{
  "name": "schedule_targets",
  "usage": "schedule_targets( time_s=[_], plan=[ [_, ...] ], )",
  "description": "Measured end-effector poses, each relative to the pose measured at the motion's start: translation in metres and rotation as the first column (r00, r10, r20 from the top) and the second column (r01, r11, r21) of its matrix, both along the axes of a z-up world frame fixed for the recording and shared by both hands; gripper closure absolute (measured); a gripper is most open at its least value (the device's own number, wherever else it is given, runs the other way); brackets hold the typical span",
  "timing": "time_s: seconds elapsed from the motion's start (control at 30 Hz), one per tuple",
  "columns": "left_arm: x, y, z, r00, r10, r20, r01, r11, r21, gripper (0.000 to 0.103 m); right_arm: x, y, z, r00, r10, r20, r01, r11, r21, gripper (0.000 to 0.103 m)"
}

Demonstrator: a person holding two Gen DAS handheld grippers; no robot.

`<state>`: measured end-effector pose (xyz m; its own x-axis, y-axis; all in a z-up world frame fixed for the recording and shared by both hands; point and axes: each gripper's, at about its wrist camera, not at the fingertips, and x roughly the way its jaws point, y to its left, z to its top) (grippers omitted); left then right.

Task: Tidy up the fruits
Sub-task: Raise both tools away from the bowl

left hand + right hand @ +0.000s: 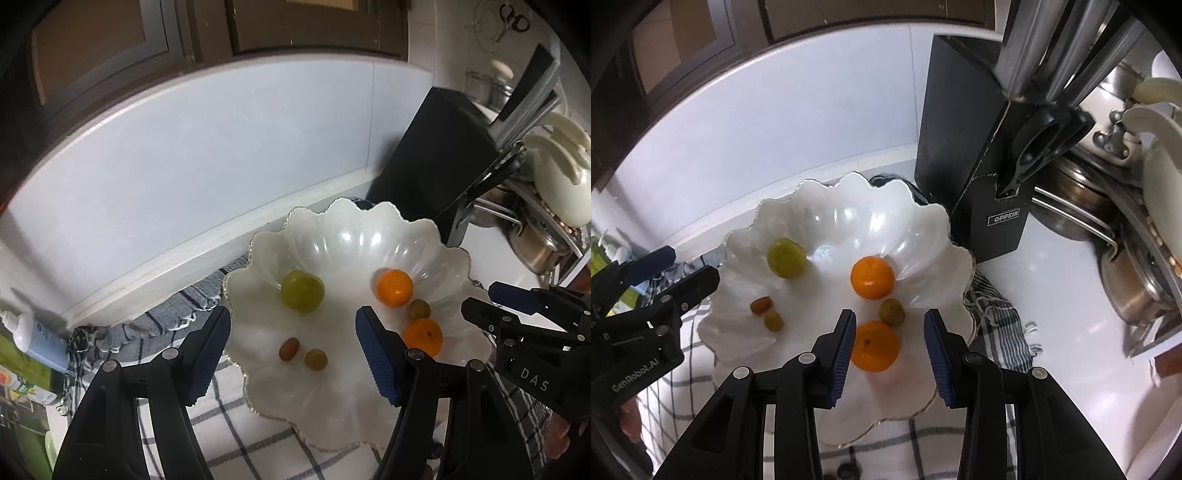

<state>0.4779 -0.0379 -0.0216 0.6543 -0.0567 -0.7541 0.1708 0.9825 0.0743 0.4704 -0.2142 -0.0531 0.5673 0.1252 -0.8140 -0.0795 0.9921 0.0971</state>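
Jaws first: your right gripper [890,352] stands partly open and holds nothing, and the nearer round orange mandarin [874,345] lies low between its blue pads, close against the left pad, clear of the right one. Whether the left pad touches the peel you cannot tell from here. Your left gripper [291,354] is spread wider and is empty too; two small fruits, a brown oval one [289,348] and a greenish round one [316,359], sit side by side in the gap ahead of its pads, neither pinched.

Just beyond your right jaws a small olive-green fruit [891,312] rests touching the near mandarin's far side, and past that the second orange mandarin [872,277] sits apart. Further off, ahead of your left jaws and slightly left of centre, lies the large yellow-green round fruit [302,291].

All six pieces rest inside the white scalloped glass dish [413,236], which stands on a checked grey-and-white cloth [236,435]; a black knife block [967,147] stands behind.

Judging from this, every fruit is already in the dish. Should you regrasp, your right hand is nearer the mandarins and your left the small pair; the brown oval's long axis runs slantwise across your left jaws.
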Motion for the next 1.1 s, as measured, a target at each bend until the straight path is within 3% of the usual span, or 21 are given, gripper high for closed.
schedule_targets(
  time_s=[0.57, 1.1],
  plan=[
    [-0.08, 0.01, 0.047, 0.983, -0.049, 0.177, 0.051, 0.999, -0.008, 0.032, -0.07, 0.011, 0.041, 0.991, 0.007, 0.135, -0.011, 0.999, 0.031, 0.063],
    [-0.14, 0.024, 0.074, 0.958, -0.082, 0.275, 0.098, 0.994, -0.047, 0.03, -0.133, 0.013, 0.072, 0.967, -0.008, 0.255, 0.0, 0.999, 0.032, 0.063]
  ],
)
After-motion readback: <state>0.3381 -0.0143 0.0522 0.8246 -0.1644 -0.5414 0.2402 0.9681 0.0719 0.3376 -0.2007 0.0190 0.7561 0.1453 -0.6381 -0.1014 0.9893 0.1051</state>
